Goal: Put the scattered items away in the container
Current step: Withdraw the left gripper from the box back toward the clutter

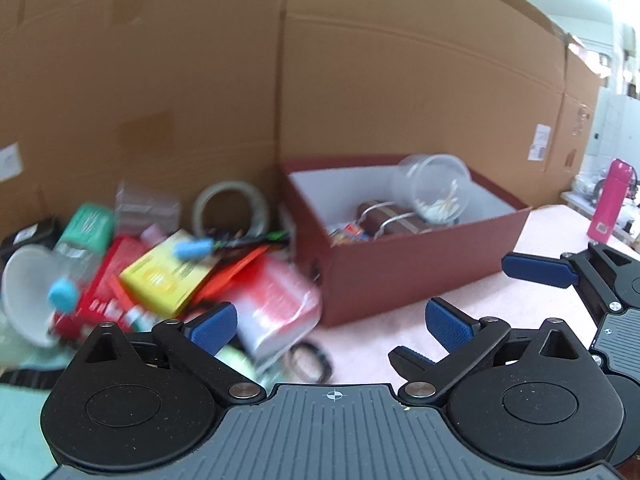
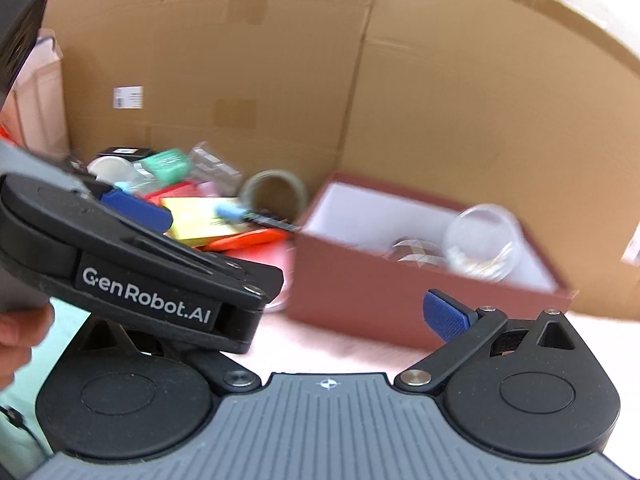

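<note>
A dark red box [image 1: 400,264] with a white inside stands on the pink cloth; it also shows in the right wrist view [image 2: 360,292]. In it lie a clear plastic jar [image 1: 436,188] of cotton swabs and a brown case [image 1: 394,220]. To its left lies a pile: a yellow packet [image 1: 168,276], a red-and-white pack [image 1: 280,304], a tape roll [image 1: 231,210], a green-capped bottle [image 1: 86,228], a white bowl [image 1: 28,292]. My left gripper [image 1: 332,322] is open and empty, in front of the pile and box. My right gripper [image 2: 304,316] is open and empty; the left gripper's body [image 2: 140,264] covers its left finger.
A tall cardboard wall [image 1: 280,80] stands behind everything. A pink bottle [image 1: 608,200] stands far right. A black ring [image 1: 308,362] lies on the cloth by the pile. The right gripper's fingers [image 1: 540,268] show at the right edge of the left wrist view.
</note>
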Available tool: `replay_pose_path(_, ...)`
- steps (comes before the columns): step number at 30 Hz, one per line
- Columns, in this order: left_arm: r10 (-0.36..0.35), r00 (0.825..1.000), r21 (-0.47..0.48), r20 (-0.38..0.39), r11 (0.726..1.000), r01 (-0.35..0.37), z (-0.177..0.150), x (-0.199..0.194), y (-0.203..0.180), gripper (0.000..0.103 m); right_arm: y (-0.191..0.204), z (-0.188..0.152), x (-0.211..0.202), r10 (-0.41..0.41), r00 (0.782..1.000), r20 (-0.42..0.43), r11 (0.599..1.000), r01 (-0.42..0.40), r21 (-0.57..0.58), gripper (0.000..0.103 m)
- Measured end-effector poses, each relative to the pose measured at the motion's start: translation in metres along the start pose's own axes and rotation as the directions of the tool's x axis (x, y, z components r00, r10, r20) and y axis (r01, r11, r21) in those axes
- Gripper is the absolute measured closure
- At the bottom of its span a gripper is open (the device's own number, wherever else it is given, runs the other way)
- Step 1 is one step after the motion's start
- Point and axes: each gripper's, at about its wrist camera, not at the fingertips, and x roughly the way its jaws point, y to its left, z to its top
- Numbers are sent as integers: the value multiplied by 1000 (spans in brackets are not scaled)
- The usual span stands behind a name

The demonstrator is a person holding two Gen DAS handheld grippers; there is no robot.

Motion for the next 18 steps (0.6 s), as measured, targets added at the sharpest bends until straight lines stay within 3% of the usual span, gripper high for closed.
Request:
replay_pose_path(2, 24, 1000, -25, -19, 999, -24, -12, -8, 11, 0, 24, -6, -24, 33, 999, -16, 999, -33, 44, 1)
replay_pose_path(9, 106, 992, -36, -75, 993, -109, -46, -36, 46, 0, 56, -22, -7, 127, 989, -76, 984, -116, 137, 1)
replay_pose_path(18, 179, 977, -68, -118, 980, -187, -63, -61, 82, 0, 109, -17, -7, 175, 981, -83, 981, -167, 98, 1)
